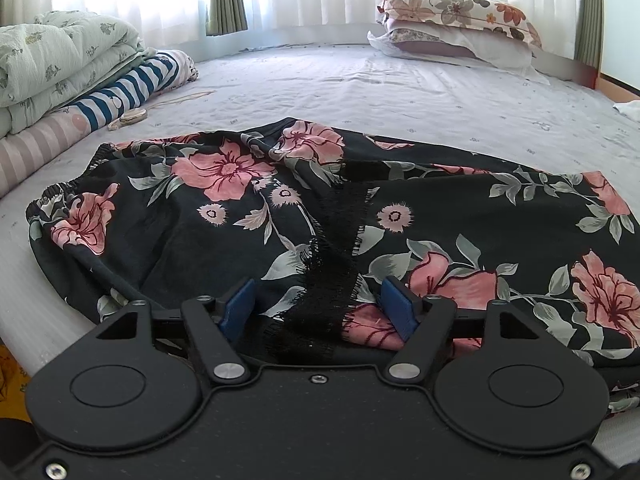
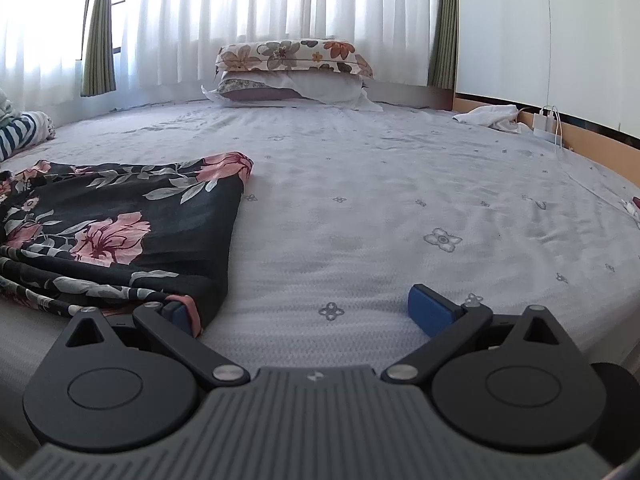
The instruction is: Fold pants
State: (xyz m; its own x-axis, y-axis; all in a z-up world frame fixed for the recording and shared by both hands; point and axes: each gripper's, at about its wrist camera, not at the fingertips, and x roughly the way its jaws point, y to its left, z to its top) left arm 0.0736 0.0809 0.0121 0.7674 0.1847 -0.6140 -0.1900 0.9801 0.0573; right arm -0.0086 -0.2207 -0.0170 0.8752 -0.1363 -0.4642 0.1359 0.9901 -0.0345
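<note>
Your left gripper sits with fingers spread over the near edge of the floral pants, straddling a black lace strip, gripping nothing. Only this view shows the elastic waistband at left. Your right gripper is released wide; its view alone shows the pants' right edge on the bed sheet, its left finger at the hem.

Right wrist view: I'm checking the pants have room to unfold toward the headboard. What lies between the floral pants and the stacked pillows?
Only bare bedsheet lies between the floral pants and the stacked pillows; the right wrist view shows the whole stretch.
</note>
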